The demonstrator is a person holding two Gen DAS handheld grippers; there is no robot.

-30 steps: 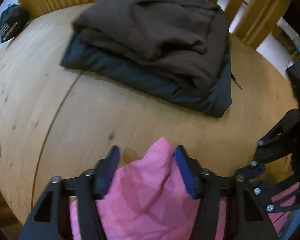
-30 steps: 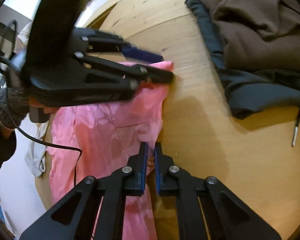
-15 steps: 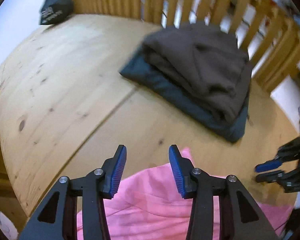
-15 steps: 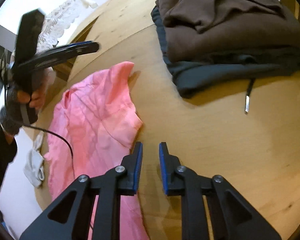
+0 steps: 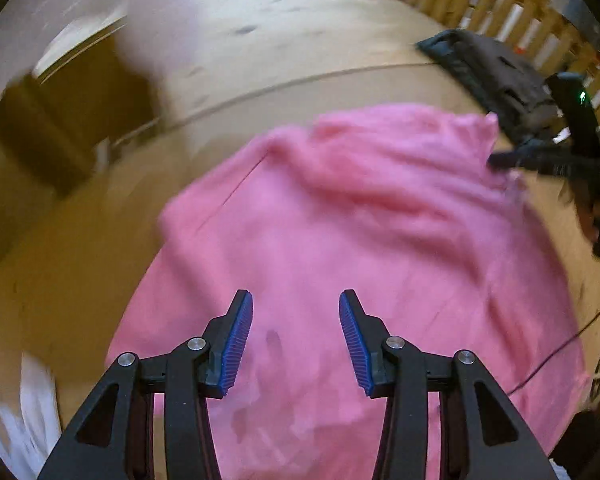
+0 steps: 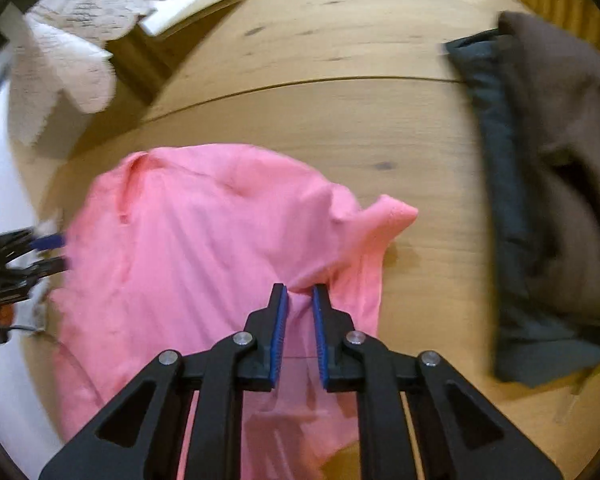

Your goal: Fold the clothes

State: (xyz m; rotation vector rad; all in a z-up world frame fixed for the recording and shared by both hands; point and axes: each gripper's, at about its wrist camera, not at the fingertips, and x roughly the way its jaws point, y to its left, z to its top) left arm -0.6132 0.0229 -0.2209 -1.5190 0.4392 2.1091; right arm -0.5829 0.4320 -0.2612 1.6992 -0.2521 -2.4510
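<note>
so, from the left wrist, the left gripper point(image 5: 296, 336) hangs half open and empty over the pink garment point(image 5: 340, 240), which lies rumpled and unfolded on the wooden surface point(image 5: 260, 40); a slatted railing point(image 5: 500, 8) lines the far edge. from the right wrist, the right gripper point(image 6: 300, 320) is pinching a pink fold beside its sleeve; the folded brown and dark clothes point(image 6: 560, 160) look done, and white lace point(image 6: 80, 40) hangs beyond.

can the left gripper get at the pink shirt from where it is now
Probably yes. The left gripper hangs over the pink shirt with jaws apart and nothing between them and the cloth; the right gripper grips a far edge, out of its way.
</note>
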